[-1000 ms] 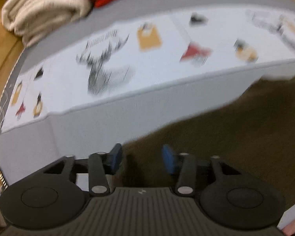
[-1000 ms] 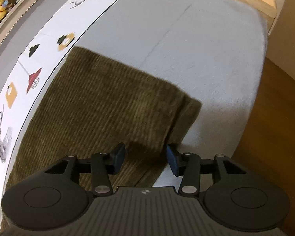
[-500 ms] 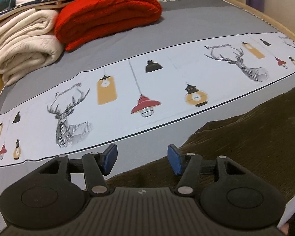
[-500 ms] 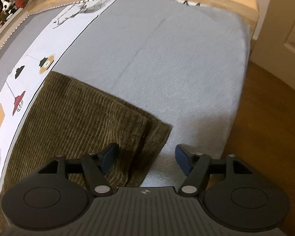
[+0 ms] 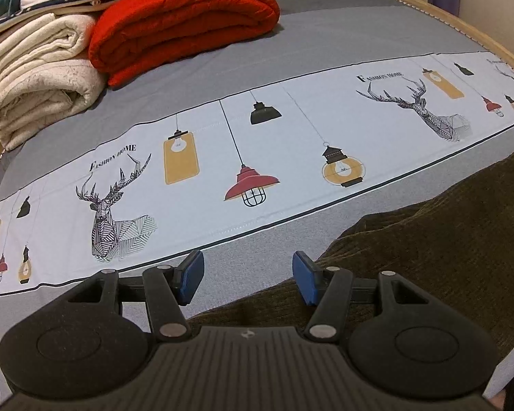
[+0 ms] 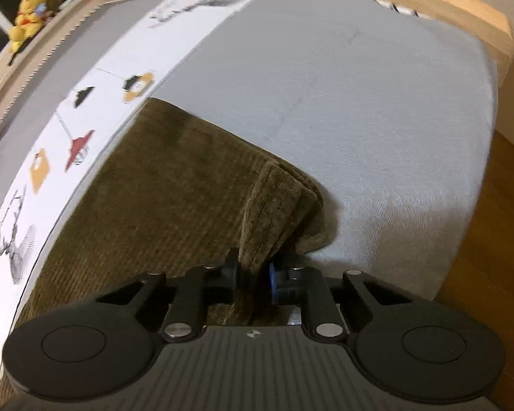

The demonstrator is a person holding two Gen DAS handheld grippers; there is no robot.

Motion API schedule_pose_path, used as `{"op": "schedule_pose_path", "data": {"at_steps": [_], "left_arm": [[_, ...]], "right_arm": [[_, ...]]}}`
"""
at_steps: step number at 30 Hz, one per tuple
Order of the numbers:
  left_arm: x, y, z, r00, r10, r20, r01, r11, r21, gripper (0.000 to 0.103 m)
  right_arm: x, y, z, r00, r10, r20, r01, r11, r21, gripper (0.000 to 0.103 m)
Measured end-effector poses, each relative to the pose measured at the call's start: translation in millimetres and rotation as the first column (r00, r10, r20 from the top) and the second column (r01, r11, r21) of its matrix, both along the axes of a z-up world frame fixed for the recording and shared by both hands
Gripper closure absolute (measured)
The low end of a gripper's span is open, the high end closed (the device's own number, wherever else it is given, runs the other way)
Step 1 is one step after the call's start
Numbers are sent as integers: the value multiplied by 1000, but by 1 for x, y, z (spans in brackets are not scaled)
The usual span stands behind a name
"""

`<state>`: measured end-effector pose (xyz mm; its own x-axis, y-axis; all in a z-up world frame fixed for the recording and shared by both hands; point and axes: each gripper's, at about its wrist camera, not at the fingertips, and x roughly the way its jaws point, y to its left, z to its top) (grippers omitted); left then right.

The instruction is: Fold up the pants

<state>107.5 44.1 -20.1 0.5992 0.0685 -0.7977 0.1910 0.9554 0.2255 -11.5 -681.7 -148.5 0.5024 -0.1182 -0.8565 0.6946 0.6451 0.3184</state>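
Item: pants (image 6: 161, 205), olive-brown corduroy, lying flat on the bed (image 6: 377, 109); lower centre of the right wrist view, lower right of the left wrist view.

Right claw (image 6: 253, 279): jaws have just been closing; now clamped on a bunched corner of the pants, cloth rising between the pads.

Left claw (image 5: 248, 279): jaws parted, nothing between them, poised at the cloth's edge over grey sheet.

Background: red blanket (image 5: 181, 24) and cream blanket (image 5: 37, 78), upper left.

Step in hand, as judged: securing corners before a fold. Next move calls for the left claw to close on its edge, then lift both together.
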Motion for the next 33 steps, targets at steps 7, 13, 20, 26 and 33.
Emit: {"op": "schedule_pose_path", "data": {"at_steps": [7,13,20,26,33], "left_arm": [[-8,5,4,1000,0,14,0,1000,4,40],[-17,15,6,1000,9,15,-9,1000,7,39],[-22,14,3,1000,-8,8,7,1000,27,35],[-18,10,0,1000,-14,3,14,999,37,33],[-14,-3,-8,999,-52,-7,53,996,71,32]], "right_arm": [[-18,-1,20,990,-72,118,68,997,36,88],[-29,1,32,983,-84,165,76,996,55,88],[-36,-4,33,977,-147,155,140,988,61,74],[-49,-21,22,951,-288,113,278,956,92,57],[-38,-24,-12,958,-287,-2,283,945,166,46]]}}
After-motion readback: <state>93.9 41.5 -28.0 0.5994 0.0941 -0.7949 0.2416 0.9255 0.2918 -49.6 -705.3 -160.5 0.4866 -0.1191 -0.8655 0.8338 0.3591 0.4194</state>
